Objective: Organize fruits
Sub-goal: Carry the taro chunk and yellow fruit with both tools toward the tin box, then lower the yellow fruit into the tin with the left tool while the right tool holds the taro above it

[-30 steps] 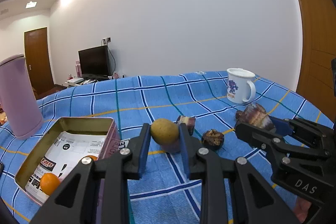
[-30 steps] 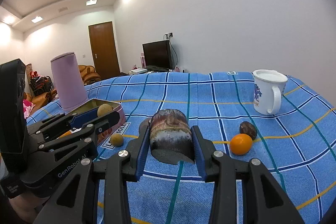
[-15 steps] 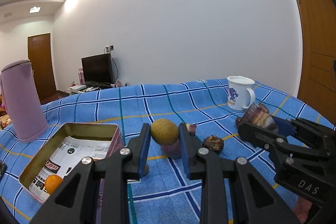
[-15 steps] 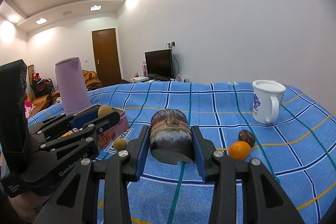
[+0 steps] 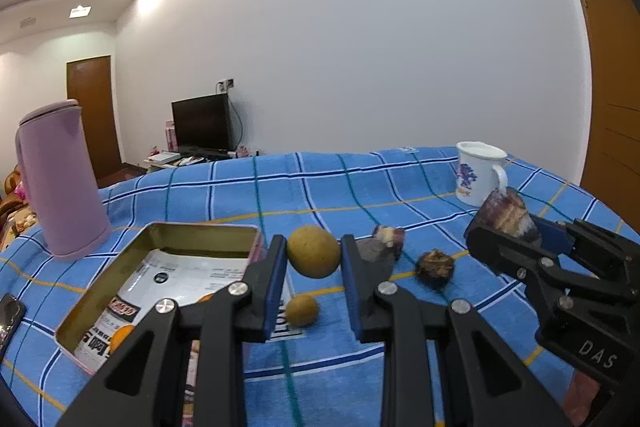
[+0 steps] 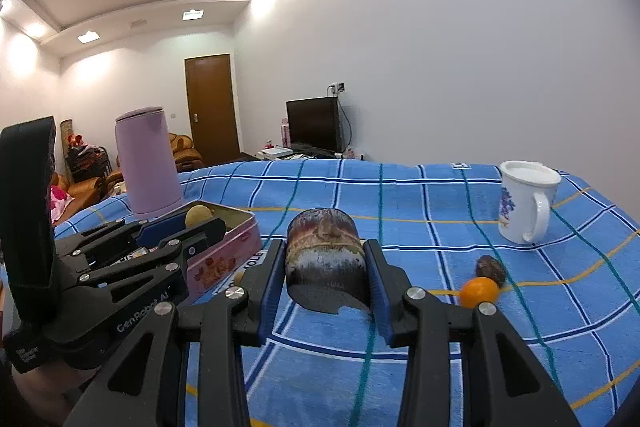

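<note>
Only the left wrist view looks down into the open tin box [image 5: 200, 233], at lower left of the frame, where printed paper lines the bottom and an orange [image 5: 120, 337] lies near its front corner; the right wrist view shows just the tin's pink outer wall [image 6: 224, 255] at centre left, but adds a loose orange [image 6: 479, 291] on the blue checked cloth [image 6: 400, 195] at lower right, touching a dark brown fruit [image 6: 490, 267] behind it. The left gripper [image 5: 313, 259] is closed on a round tan fruit [image 5: 313, 251], held up in the middle of the frame just right of the tin's rim; a smaller tan fruit [image 5: 302, 311] lies on the cloth below it, beside the tin. The right gripper [image 6: 326, 267] is clamped on a large dark purple-brown fruit piece [image 6: 326, 255] at frame centre, above the cloth. A purple jug [image 5: 60, 179] stands at left behind the tin and a white mug [image 5: 478, 173] at upper right. Between the grippers on the cloth are a cut fruit piece [image 5: 380, 245] and a dark wrinkled fruit [image 5: 435, 265]. Compared with a second ago, both grippers have kept their grip and risen, so the table sits lower in both views, and the small tan fruit has come into sight in the left view.
</note>
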`<control>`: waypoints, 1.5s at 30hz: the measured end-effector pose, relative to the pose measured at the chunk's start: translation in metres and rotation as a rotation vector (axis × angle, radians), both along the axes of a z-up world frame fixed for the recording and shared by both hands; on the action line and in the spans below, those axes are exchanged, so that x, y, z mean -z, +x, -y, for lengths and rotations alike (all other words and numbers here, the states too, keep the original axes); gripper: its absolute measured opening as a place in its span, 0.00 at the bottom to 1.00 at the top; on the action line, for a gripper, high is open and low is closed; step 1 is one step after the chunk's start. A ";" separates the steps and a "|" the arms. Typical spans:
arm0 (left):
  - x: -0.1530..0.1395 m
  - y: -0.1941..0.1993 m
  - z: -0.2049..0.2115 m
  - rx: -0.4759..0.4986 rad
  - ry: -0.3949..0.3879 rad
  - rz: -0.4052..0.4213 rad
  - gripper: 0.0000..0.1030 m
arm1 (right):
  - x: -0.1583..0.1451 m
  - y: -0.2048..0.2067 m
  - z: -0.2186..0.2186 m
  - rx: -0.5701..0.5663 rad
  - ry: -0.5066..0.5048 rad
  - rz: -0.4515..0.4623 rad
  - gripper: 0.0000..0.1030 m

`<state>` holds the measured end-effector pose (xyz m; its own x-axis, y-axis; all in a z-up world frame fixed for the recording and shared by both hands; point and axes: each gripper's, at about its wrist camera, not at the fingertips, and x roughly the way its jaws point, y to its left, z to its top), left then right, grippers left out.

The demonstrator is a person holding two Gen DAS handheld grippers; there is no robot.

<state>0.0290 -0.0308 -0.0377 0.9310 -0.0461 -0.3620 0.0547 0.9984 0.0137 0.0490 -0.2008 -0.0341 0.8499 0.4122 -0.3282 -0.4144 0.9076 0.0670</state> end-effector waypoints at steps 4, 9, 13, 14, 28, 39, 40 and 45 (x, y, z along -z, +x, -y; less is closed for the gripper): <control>0.001 0.001 -0.012 -0.024 -0.003 -0.010 0.28 | 0.001 0.003 -0.012 -0.022 -0.011 -0.002 0.40; 0.002 0.001 -0.026 -0.052 -0.009 -0.018 0.28 | 0.002 0.005 -0.028 -0.050 -0.023 -0.005 0.40; 0.003 0.002 -0.034 -0.067 -0.010 -0.024 0.28 | 0.003 0.007 -0.038 -0.065 -0.027 -0.008 0.40; 0.003 0.002 -0.035 -0.070 -0.010 -0.024 0.28 | 0.003 0.007 -0.041 -0.070 -0.029 -0.010 0.40; 0.007 0.007 -0.061 -0.129 -0.014 -0.059 0.28 | 0.006 0.015 -0.071 -0.121 -0.044 -0.033 0.40; 0.009 0.007 -0.084 -0.175 -0.009 -0.071 0.28 | 0.008 0.018 -0.097 -0.162 -0.057 -0.048 0.40; 0.009 0.007 -0.086 -0.181 -0.006 -0.070 0.28 | 0.009 0.018 -0.099 -0.166 -0.060 -0.048 0.40; 0.010 0.005 -0.101 -0.202 -0.013 -0.073 0.28 | 0.009 0.017 -0.113 -0.187 -0.074 -0.053 0.40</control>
<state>0.0342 0.0699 -0.0480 0.8931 0.1342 -0.4294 -0.1464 0.9892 0.0046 0.0664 -0.0881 -0.0435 0.7419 0.5338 -0.4058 -0.5735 0.8187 0.0287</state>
